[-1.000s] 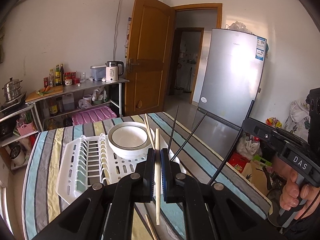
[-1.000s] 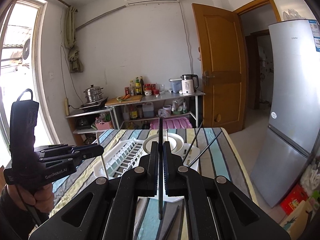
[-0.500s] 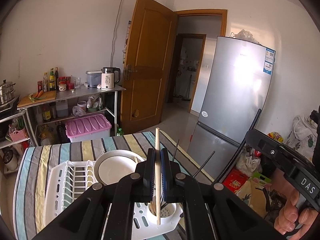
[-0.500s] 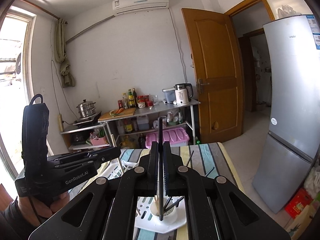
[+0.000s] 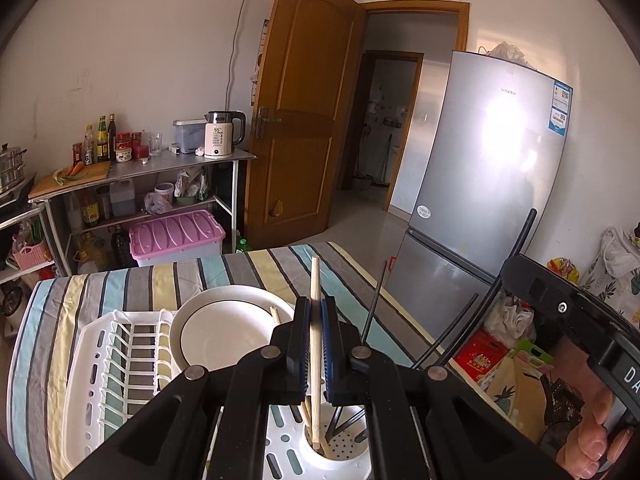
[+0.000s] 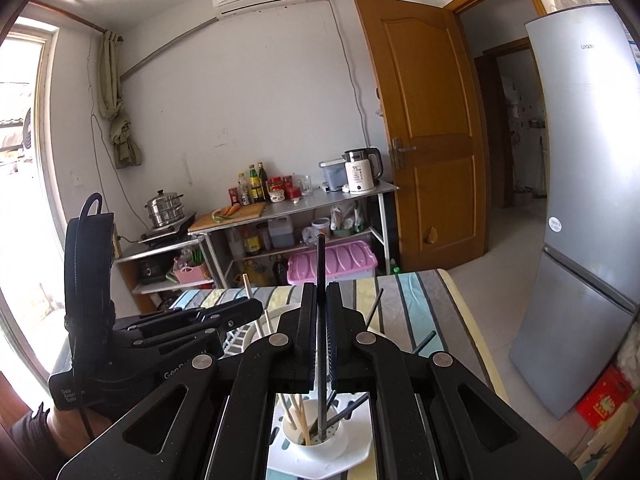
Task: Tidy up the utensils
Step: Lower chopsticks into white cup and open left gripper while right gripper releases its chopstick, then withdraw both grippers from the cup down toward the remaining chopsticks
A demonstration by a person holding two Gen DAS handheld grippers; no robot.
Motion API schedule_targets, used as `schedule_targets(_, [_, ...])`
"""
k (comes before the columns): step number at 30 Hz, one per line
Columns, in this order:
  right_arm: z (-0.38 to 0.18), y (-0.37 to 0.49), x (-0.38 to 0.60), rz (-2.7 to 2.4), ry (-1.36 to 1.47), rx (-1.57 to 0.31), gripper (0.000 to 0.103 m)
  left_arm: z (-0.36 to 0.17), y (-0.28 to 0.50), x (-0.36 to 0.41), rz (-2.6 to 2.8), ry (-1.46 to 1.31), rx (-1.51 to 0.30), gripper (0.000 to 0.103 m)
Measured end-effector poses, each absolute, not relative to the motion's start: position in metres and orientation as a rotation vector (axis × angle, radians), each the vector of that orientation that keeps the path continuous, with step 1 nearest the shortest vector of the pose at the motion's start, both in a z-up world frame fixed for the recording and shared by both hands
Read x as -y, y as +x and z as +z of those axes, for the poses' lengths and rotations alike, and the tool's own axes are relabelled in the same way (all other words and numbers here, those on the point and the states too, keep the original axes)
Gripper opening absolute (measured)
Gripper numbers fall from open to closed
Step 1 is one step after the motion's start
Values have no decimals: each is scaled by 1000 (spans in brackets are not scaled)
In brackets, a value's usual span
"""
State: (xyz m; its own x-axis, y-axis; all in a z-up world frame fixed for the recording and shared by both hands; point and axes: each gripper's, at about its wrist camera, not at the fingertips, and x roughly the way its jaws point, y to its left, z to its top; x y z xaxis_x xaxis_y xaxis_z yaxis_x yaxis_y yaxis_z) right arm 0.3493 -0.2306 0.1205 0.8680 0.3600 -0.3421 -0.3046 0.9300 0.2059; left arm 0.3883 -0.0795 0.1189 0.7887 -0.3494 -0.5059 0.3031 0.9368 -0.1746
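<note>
Striped table (image 5: pixel 248 268) bearing a white drying rack (image 5: pixel 86 364) with a plate (image 5: pixel 224 332); at the rack's near corner, the round utensil cup (image 6: pixel 316 438). Left gripper (image 5: pixel 315 344), jaws narrow, clamps a wooden chopstick (image 5: pixel 315 280); right gripper (image 6: pixel 320 340), likewise narrow, clamps a black chopstick (image 6: pixel 321 264). Each stick's long axis stands near upright, lower tip already inside the cup directly below its gripper, beside other chopsticks. Judged next: release straight down.

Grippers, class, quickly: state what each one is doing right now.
Left gripper: shut on the wooden chopstick, its tip in the utensil cup.
Right gripper: shut on the black chopstick.
</note>
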Motion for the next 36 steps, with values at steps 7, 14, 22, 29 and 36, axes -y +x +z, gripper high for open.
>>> schedule_targets(7, [100, 362, 232, 338, 150, -439, 4, 96, 398, 76, -339, -84, -608, 6])
schedule_targets(14, [85, 371, 237, 322, 153, -485, 4, 85, 402, 75, -331, -82, -632, 6])
schedule_targets(22, [83, 372, 243, 307, 161, -502, 5, 78, 406, 73, -319, -90, -653, 7])
schedule_targets(29, [88, 361, 248, 312, 155, -499, 15, 78, 394, 69, -311, -67, -652, 7])
schedule_targets(36, [92, 338, 246, 311, 140, -490, 15, 77, 366, 57, -314, -62, -657, 7])
